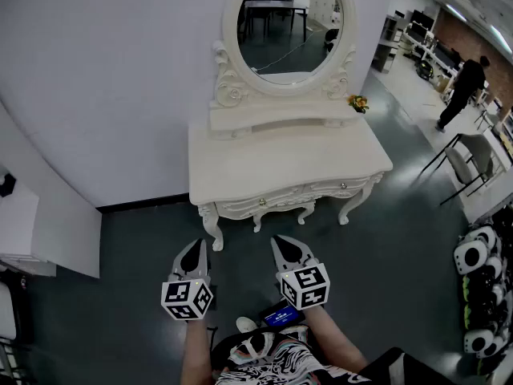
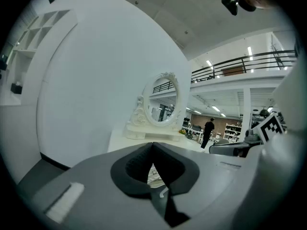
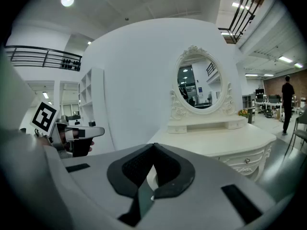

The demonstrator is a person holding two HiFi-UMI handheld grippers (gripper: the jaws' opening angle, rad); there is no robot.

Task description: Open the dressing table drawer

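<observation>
A white carved dressing table (image 1: 280, 167) with an oval mirror (image 1: 288, 22) stands against the wall. Its front drawers (image 1: 298, 195) are closed, each with a small round knob (image 1: 261, 202). My left gripper (image 1: 193, 254) and right gripper (image 1: 290, 249) hover side by side above the floor, a short way in front of the table and apart from it. Both have their jaws together with nothing between them. In the right gripper view the table (image 3: 225, 143) and a drawer knob (image 3: 247, 160) lie ahead to the right. The left gripper view shows the mirror (image 2: 162, 105) beyond the shut jaws.
A person (image 1: 461, 87) walks at the far right near shelves and a grey chair (image 1: 469, 163). Panda toys (image 1: 481, 287) pile up at the right edge. A white cabinet (image 1: 32, 231) stands at the left. A small flower pot (image 1: 357, 103) sits on the table's right rear.
</observation>
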